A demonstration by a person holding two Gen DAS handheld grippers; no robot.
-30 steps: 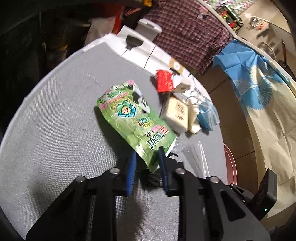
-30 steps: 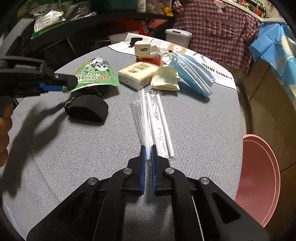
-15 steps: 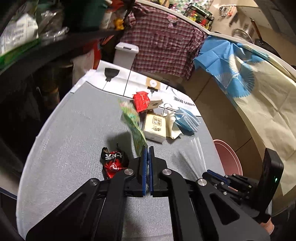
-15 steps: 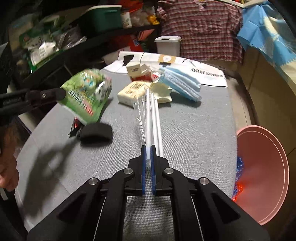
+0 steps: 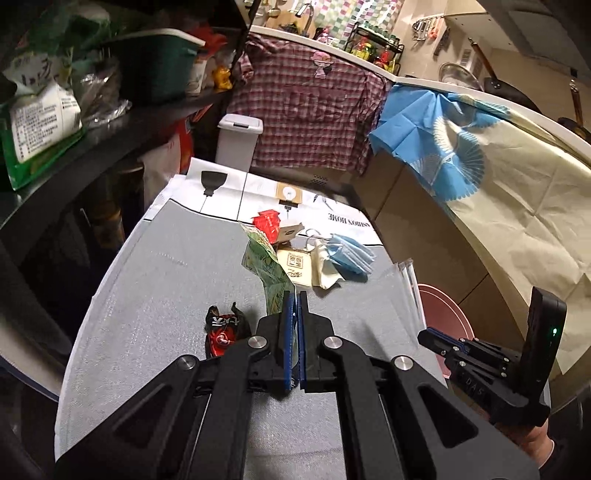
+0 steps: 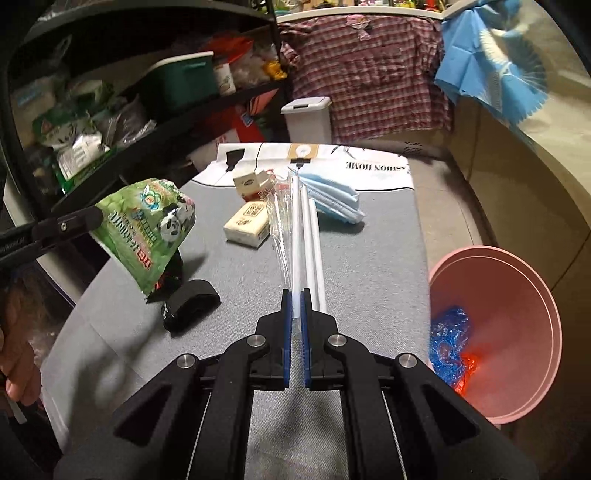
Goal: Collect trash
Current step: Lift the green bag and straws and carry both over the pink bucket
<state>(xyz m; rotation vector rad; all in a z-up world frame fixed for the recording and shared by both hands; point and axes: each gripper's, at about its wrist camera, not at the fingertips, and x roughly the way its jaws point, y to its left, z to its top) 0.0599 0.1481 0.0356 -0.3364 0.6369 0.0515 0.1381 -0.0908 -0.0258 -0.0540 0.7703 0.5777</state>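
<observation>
Right wrist view: clear-wrapped white plastic straws (image 6: 300, 236), light and slippery, are pinched endwise by the right gripper (image 6: 295, 295); a limp green snack pouch (image 6: 147, 229) is pinched edgewise by the left gripper (image 5: 294, 295).

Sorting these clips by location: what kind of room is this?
Probably a home kitchen: utensils and pans hang behind a counter, a shirt is draped over it, and groceries crowd a shelf.
</observation>
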